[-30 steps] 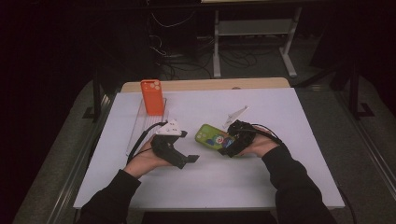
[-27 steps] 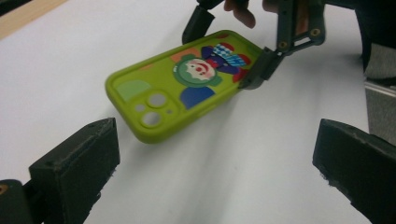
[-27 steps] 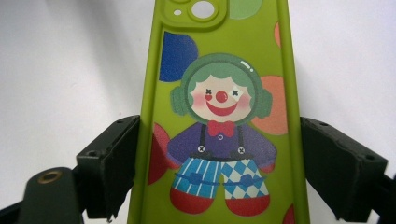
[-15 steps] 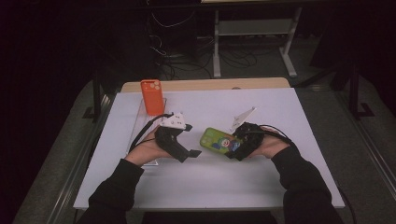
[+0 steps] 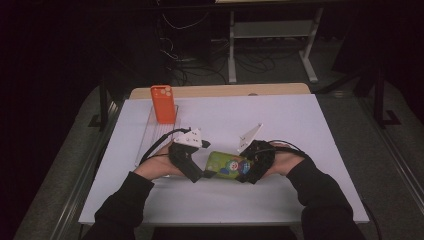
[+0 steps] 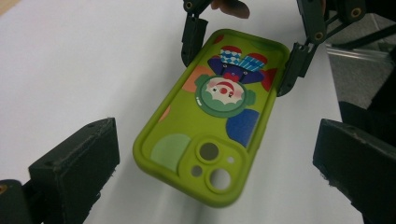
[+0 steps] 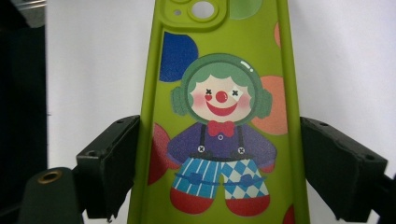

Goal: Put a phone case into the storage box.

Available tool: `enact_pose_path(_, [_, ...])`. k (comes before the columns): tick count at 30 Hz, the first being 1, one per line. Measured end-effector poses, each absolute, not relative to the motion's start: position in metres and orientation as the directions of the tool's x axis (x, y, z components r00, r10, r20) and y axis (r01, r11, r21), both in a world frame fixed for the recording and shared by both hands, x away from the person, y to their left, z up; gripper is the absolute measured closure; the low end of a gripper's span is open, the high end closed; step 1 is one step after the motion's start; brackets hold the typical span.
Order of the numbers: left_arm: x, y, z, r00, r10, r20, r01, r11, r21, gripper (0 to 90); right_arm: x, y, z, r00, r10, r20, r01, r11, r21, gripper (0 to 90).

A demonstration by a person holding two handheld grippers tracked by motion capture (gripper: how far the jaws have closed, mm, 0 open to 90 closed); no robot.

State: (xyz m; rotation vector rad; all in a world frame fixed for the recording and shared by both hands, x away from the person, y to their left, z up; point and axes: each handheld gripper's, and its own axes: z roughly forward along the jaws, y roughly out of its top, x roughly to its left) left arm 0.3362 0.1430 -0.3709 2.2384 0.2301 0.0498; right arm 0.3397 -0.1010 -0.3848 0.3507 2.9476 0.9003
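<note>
green case [image 5: 226, 164] is pinched across its sides by the right gripper [image 5: 248, 170] and lifted off the table [image 5: 300, 125], so the pickup looks done. handover or placing is left. the left gripper [image 6: 215, 186], jaws spread, has the case's camera end just ahead between them, not touching. since a second ago the case moved toward the left gripper; orange case [image 5: 163, 103] unmoved.

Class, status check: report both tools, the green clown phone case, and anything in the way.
Right tool shut on green clown case, lifted off white table. Left tool open at its camera end. Orange case standing apart, clear.
</note>
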Motion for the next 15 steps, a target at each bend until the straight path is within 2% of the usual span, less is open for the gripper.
enact_pose_path(15, [0.324, 0.129, -0.382, 0.996, 0.083, -0.036, 0.084, -0.697, 0.712, 0.0, 0.321, -0.083, -0.371, -0.996, 0.092, 0.017, 0.086, 0.829, 0.553, 15.2])
